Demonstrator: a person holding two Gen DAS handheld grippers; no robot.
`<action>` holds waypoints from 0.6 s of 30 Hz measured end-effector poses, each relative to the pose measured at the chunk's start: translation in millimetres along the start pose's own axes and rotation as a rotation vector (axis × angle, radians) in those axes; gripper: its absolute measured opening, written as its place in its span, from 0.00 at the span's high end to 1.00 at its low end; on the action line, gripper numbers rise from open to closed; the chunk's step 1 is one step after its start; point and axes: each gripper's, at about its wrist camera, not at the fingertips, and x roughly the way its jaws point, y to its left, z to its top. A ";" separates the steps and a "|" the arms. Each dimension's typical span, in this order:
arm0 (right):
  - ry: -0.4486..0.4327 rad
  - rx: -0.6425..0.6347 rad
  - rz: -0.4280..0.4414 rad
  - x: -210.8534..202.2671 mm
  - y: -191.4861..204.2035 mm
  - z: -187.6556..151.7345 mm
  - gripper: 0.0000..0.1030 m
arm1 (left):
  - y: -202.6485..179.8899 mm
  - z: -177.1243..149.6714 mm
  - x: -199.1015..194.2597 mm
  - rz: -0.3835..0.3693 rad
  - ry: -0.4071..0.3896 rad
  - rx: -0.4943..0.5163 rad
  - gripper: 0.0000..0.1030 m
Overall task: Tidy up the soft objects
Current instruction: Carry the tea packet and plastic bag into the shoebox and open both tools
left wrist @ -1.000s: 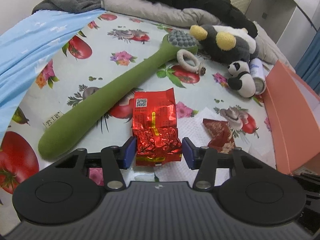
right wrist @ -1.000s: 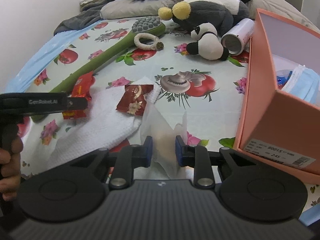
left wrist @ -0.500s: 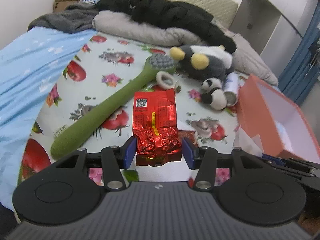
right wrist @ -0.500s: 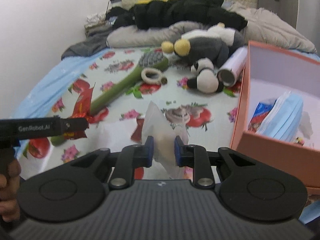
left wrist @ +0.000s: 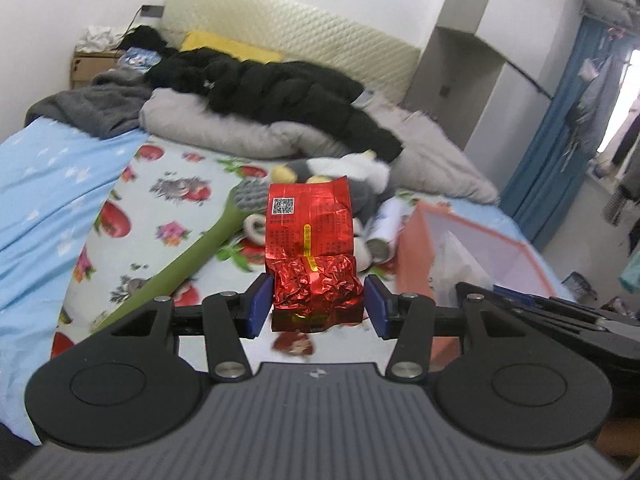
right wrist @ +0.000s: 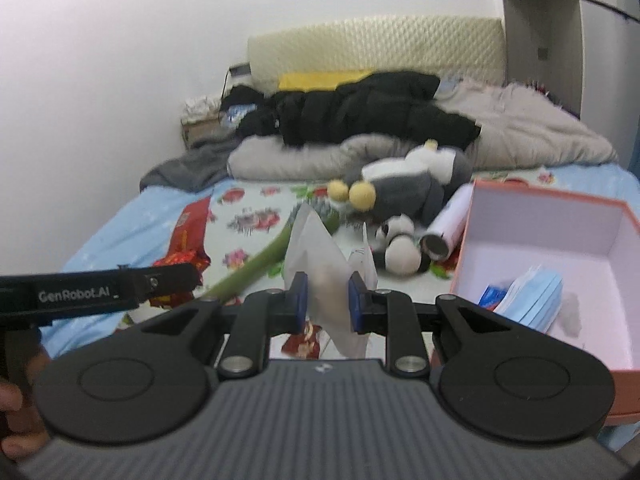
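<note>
My left gripper (left wrist: 318,306) is shut on the crumpled lower end of a red foil packet (left wrist: 308,232), held upright well above the bed. The same red packet (right wrist: 188,232) shows at the left of the right wrist view. My right gripper (right wrist: 328,302) is shut on a white tissue (right wrist: 312,240) that stands up between its blue pads and hangs in the air. The open pink box (right wrist: 548,196) lies to the right of the tissue, with blue face masks (right wrist: 532,300) inside. In the left wrist view the pink box (left wrist: 416,248) sits right of the packet.
On the tomato-print sheet lie a long green brush (left wrist: 192,256), a grey plush toy (right wrist: 408,184), a small panda plush (right wrist: 396,248), a white can (right wrist: 444,228) and a small red wrapper (left wrist: 294,344). Black and grey clothes pile up by the headboard.
Both grippers have risen off the bed with the packet and the tissue still held. The views have tilted up, and the headboard, wall and box interior now show.
</note>
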 end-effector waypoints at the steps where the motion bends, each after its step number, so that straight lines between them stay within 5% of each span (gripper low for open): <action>1: -0.015 0.002 -0.002 -5.8 -1.3 3.0 0.76 | -4.3 1.9 -3.9 -0.012 -0.006 0.001 0.46; 10: -0.116 0.016 -0.063 -52.5 -26.0 22.4 0.76 | -57.6 18.4 -28.1 -0.107 -0.067 0.039 0.46; 18: -0.148 0.033 -0.170 -76.3 -64.1 28.2 0.76 | -127.1 17.5 -9.8 -0.237 -0.032 0.116 0.46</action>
